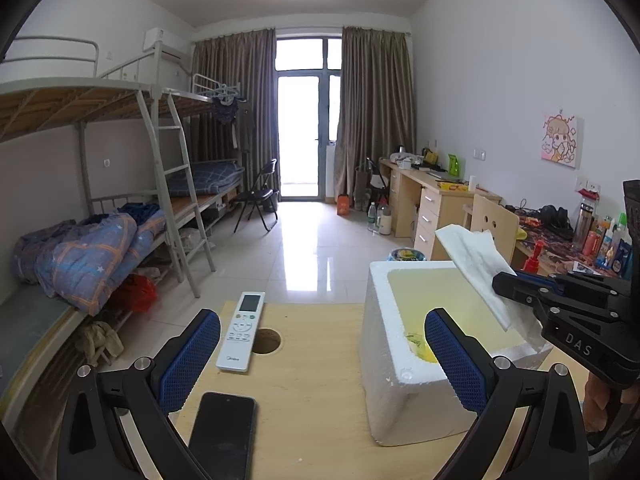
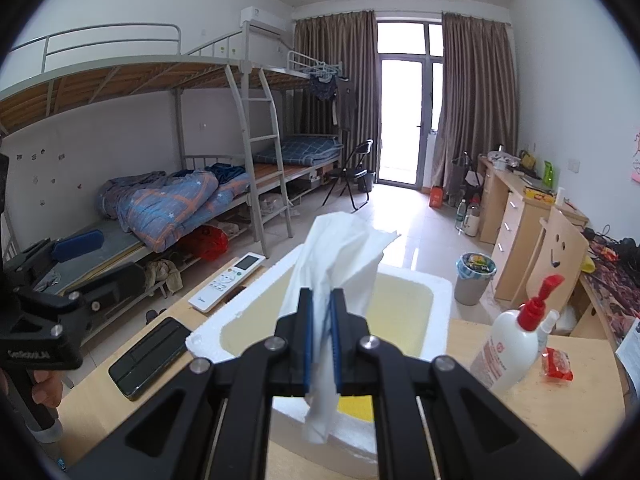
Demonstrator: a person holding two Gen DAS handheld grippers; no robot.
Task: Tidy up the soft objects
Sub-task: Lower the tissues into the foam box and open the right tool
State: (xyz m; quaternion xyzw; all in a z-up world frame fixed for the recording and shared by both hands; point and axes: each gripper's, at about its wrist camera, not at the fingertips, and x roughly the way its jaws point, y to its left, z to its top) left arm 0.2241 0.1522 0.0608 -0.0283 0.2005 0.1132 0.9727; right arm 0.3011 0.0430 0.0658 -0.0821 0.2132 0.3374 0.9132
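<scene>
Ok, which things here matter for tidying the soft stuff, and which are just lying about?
In play:
white tissue, clamped in the right tool
foam box
left tool, open

Lying about:
remote
phone
pump bottle
red packet

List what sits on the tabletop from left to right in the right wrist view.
Black phone → white remote control → white foam box → white pump bottle with red top → red packet.

White letters "DAS" stand on the black body of the right hand-held gripper. The brand "Midea" shows faintly at the foot of the white remote control. Red print on the pump bottle cannot be read.
</scene>
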